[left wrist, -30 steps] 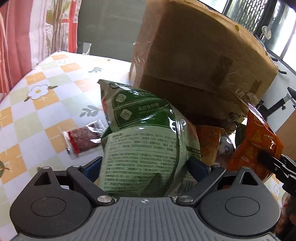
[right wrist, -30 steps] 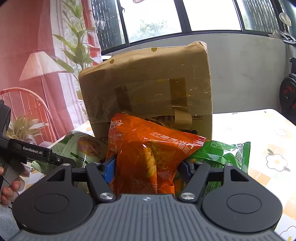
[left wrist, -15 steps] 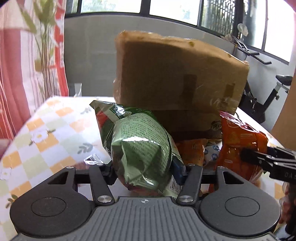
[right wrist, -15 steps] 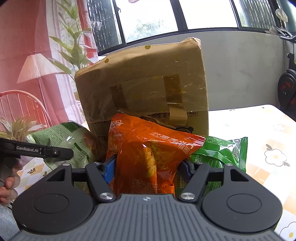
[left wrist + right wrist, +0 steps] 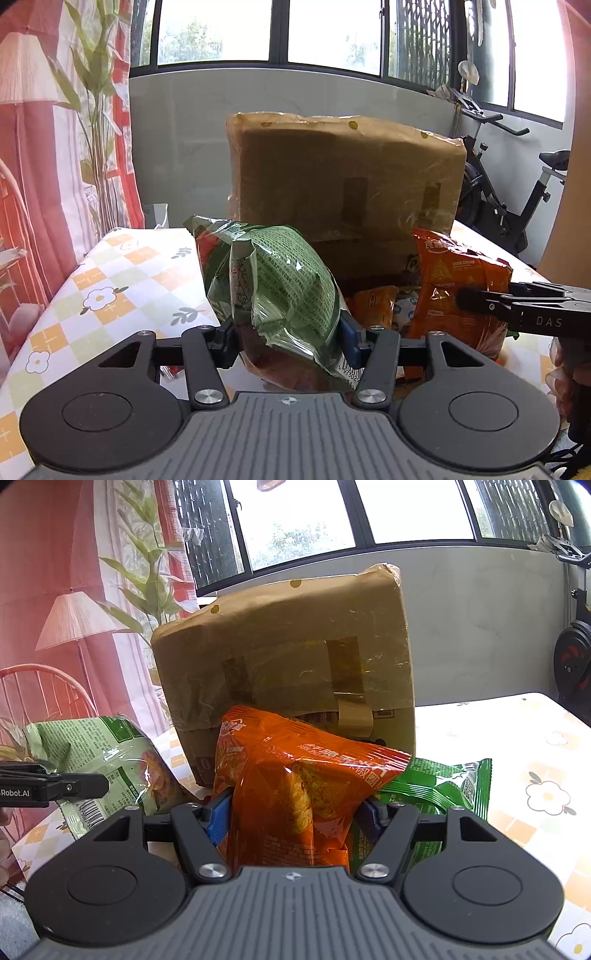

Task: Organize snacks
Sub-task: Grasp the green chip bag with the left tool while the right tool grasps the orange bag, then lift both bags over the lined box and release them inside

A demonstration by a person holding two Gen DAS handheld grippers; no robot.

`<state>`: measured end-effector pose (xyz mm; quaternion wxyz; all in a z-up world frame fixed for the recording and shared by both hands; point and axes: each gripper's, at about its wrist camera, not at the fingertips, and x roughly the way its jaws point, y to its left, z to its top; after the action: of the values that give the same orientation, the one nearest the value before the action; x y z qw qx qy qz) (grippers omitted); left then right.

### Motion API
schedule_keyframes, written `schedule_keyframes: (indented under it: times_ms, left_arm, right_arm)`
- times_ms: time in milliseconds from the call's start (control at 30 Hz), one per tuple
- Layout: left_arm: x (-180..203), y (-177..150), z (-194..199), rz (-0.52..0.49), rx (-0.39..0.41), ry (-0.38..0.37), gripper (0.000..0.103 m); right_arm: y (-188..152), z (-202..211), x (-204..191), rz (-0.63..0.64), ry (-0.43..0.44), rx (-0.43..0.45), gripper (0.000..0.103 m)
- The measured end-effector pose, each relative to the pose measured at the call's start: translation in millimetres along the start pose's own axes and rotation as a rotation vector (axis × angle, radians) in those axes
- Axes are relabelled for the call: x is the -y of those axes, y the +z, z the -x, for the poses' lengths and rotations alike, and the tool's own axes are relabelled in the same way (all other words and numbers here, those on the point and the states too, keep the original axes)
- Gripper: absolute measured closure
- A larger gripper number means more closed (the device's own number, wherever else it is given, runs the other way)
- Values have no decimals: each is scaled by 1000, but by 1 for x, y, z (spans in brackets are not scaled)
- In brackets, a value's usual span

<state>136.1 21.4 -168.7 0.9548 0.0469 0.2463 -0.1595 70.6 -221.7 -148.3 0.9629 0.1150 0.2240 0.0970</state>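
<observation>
My left gripper [image 5: 290, 332] has a puffy green snack bag [image 5: 273, 280] between its jaws, which are closing; the pads press its crumpled sides and hold it above the table. That green bag [image 5: 96, 753] also shows at the left of the right wrist view, pinched by a black finger [image 5: 74, 786]. My right gripper [image 5: 293, 812] is shut on an orange snack bag [image 5: 303, 768], held upright in front of the taped cardboard box [image 5: 288, 657]. In the left wrist view the orange bag [image 5: 454, 280] hangs at right.
The box [image 5: 343, 192] stands at the middle of the flowered tablecloth [image 5: 122, 280]. A small orange packet [image 5: 373, 306] lies at its foot, and a dark green bag [image 5: 439, 786] lies flat to the right. An exercise bike [image 5: 517, 206] stands beyond the table.
My left gripper narrowed onto the green bag, squeezing it, then rose and rolled with it off the table. The right gripper and its orange bag stayed put.
</observation>
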Motion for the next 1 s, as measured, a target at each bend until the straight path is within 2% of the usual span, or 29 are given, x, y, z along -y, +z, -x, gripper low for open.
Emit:
schedule_keyframes:
  times_ms: [333,633,800,1000]
  left_arm:
    - [5,16,20,-23,100,-7,51]
    - [3,36,49,-4,202,-16,51]
    - [4,67,63,-53,275,-30,51]
    - [2,122,69,-97,368,-61,51]
  right_arm:
    - [11,14,-2,19,-23,52,35]
    - [27,27,-6,48,-23,108,35]
    - [54,31,-5,73,-29,155,35]
    - [115,36,1,62,3,231,35]
